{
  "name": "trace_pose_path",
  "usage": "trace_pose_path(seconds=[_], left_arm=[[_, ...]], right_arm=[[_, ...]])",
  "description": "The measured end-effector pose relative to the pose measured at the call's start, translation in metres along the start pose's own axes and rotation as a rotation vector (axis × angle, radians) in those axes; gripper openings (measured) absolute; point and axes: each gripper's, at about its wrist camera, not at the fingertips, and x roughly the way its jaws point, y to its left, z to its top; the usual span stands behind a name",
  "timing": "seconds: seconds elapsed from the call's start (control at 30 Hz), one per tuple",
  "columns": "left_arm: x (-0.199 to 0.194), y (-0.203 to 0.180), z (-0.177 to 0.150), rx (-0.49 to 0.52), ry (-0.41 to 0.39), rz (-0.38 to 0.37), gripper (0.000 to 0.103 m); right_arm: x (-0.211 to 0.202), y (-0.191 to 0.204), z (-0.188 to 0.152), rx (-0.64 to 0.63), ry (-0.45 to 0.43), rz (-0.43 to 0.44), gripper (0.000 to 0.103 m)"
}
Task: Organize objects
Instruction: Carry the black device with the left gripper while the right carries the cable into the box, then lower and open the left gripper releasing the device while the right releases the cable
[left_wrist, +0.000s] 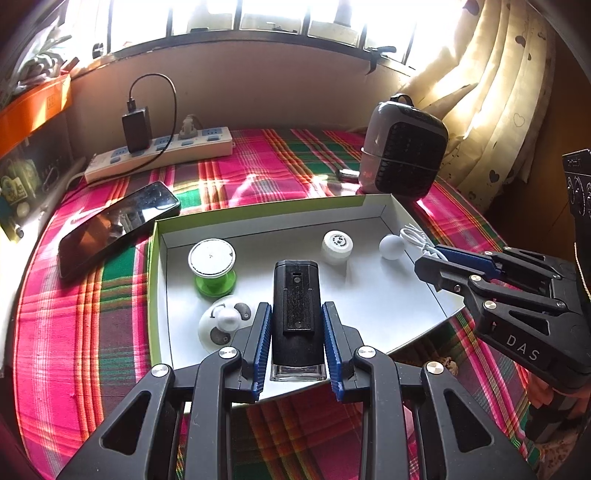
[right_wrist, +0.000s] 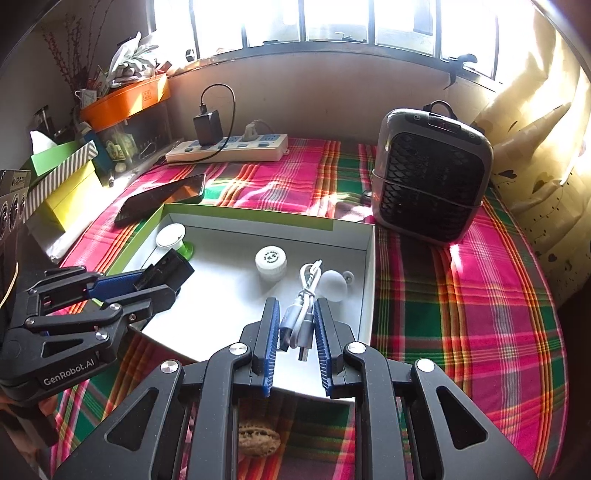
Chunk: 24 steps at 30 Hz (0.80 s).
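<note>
Black boxy device (left_wrist: 295, 314) sitting clamped in left gripper (left_wrist: 297, 332) over white tray (left_wrist: 388, 306), right gripper (right_wrist: 293, 332) pinching coiled white cable (right_wrist: 301, 314), plaid-covered desk (right_wrist: 461, 314) basking under sunlit window (right_wrist: 332, 18).

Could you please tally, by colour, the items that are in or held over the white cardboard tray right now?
White or mostly white: 4 – round white cap, white ball, round white gadget with grey spots, coiled white USB cable in the right gripper.
Green: 1 – green spool with white top.
Black: 1 – black rectangular device in the left gripper.
Total: 6
</note>
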Motion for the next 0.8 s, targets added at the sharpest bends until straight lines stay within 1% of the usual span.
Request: trace_pose_path(seconds=[0.13,0.43,0.8], left_arm=[[0.008,0.001,0.005,0.008,0.008,0.007,0.025],[0.024,0.006,0.011,-0.010,0.022,0.017,0.025],[0.038,0.007,0.018,-0.007,0.032,0.030,0.025]], right_arm=[[0.012,-0.003,0.004,0.013,0.017,0.024,0.020],[0.031,-0.003,0.008,0.010,0.040,0.044,0.020],[0.046,-0.005,0.011,0.004,0.056,0.017,0.020]])
